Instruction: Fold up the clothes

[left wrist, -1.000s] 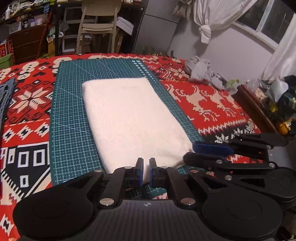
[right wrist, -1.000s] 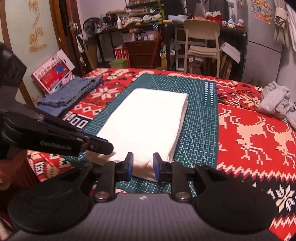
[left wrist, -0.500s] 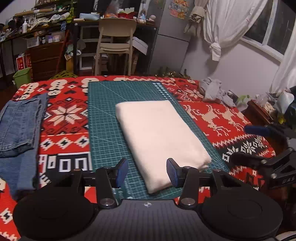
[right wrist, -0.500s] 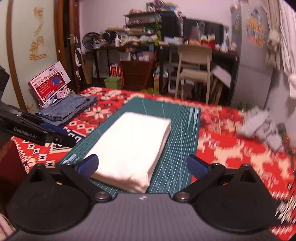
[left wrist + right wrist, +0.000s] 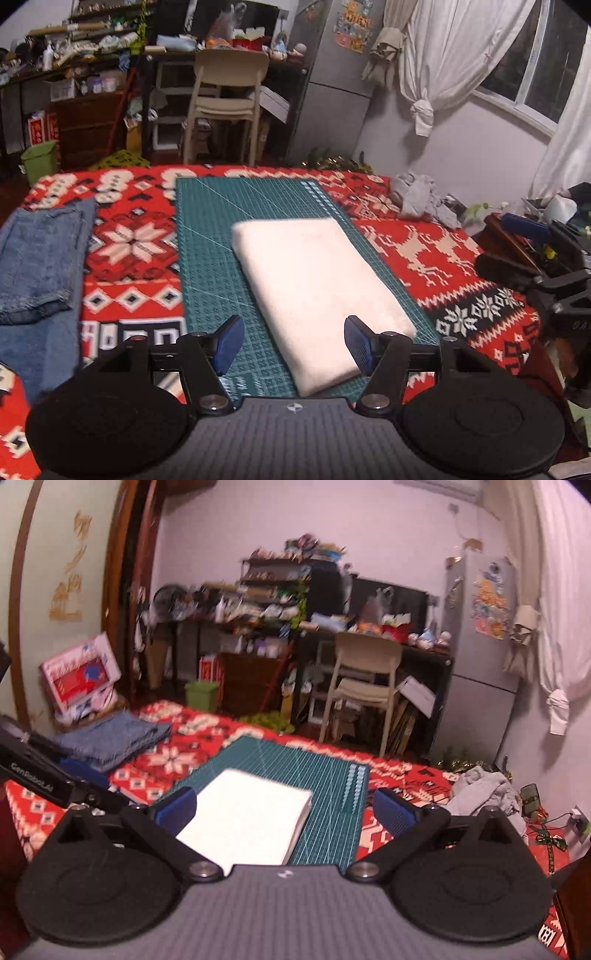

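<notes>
White garment (image 5: 317, 291) lies folded into a neat rectangle on green mat (image 5: 210, 251)

A mat (image 5: 210, 236) lies on the cloth (image 5: 436, 258) that covers the table. The folded garment (image 5: 314, 288) lies on the mat, toward its right side. Jeans (image 5: 37, 258) lie on the cloth left of the mat; a crumpled garment (image 5: 421, 199) lies right of it, near the far corner. A chair (image 5: 225, 99) stands behind the table, a fridge (image 5: 332, 85) to its right.
</notes>
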{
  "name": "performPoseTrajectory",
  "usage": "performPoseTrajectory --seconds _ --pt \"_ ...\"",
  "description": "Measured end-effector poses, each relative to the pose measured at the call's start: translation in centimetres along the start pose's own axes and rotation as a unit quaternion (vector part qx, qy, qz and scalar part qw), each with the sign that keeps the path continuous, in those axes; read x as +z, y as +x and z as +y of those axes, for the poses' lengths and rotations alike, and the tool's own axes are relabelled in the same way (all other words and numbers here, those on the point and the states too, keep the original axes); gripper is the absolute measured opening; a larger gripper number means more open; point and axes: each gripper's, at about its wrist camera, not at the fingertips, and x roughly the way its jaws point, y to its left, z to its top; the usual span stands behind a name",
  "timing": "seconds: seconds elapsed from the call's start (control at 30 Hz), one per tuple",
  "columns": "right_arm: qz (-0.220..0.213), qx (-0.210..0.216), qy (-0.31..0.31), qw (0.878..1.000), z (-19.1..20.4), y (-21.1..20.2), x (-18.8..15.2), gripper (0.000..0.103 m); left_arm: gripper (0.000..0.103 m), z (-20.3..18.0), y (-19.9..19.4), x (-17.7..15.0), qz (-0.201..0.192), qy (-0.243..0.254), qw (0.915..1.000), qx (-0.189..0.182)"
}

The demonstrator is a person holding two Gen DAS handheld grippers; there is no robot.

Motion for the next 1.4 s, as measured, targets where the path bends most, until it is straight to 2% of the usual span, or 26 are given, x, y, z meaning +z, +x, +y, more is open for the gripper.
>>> performPoseTrajectory --seconds 0.07,0.13,0.17,0.2,0.27,0.33,0.4,0.47,0.5,0.67,0.83,1.07,1.17,1.3,1.4 --pt "0.053 0.009 -0.023 0.998 0.8 1.4 -0.1 0.102 0.056 -0.2 1.0 -0.2 0.011 -0.009 0.9998 -0.009" --pt "0.068 0.026 -0.024 0.997 1.3 2.2 -0.8 0.098 0.054 -0.4 2.1 -0.5 0.026 -0.020 0.9994 -0.015" --pt "0.068 0.033 -0.018 0.997 1.6 2.4 -1.1 0.082 0.051 -0.5 2.7 -0.6 0.036 -0.021 0.9990 -0.012" --pt "0.075 0.041 -0.012 0.996 1.8 2.8 -1.4 0.073 0.048 -0.6 3.3 -0.7 0.045 -0.021 0.9987 -0.007" --pt "0.098 0.050 0.006 0.994 2.3 3.7 -1.9 0.031 0.044 -0.7 4.1 -0.8 0.058 -0.027 0.9979 -0.001" --pt "0.118 0.055 0.023 0.991 2.6 5.0 -2.4 0.019 0.044 -0.5 4.7 -1.0 0.069 -0.038 0.9969 -0.001" --pt "0.129 0.061 0.038 0.989 2.8 6.2 -2.7 0.015 0.044 -0.3 5.1 -1.2 0.076 -0.043 0.9962 0.002" --pt "0.130 0.067 0.045 0.988 3.3 7.6 -2.7 0.010 0.029 -0.2 5.5 -1.3 0.083 -0.044 0.9956 0.005" --pt "0.131 0.070 0.047 0.988 3.5 8.3 -2.8 0.006 0.027 -0.1 5.6 -1.4 0.086 -0.045 0.9952 0.006" --pt "0.165 0.067 0.052 0.983 4.3 10.4 -3.9 0.000 0.015 -0.3 5.7 -1.6 0.088 -0.040 0.9953 0.002" --pt "0.187 0.072 0.056 0.978 4.5 9.6 -5.3 0.000 0.012 -0.4 5.5 -1.6 0.087 -0.037 0.9955 -0.001" --pt "0.157 0.076 0.098 0.980 3.4 8.2 -3.7 0.003 0.007 0.9 5.2 -1.5 0.086 -0.077 0.9931 -0.020" --pt "0.156 0.060 0.117 0.979 2.0 8.4 -3.4 0.009 0.005 1.3 5.1 -1.7 0.084 -0.094 0.9917 -0.026" --pt "0.171 0.032 0.132 0.976 0.1 8.7 -4.2 0.009 0.005 1.8 5.0 -1.8 0.085 -0.118 0.9888 -0.034" --pt "0.170 0.025 0.150 0.974 -0.7 8.5 -4.5 0.010 0.012 2.1 5.1 -1.8 0.093 -0.136 0.9857 -0.037"
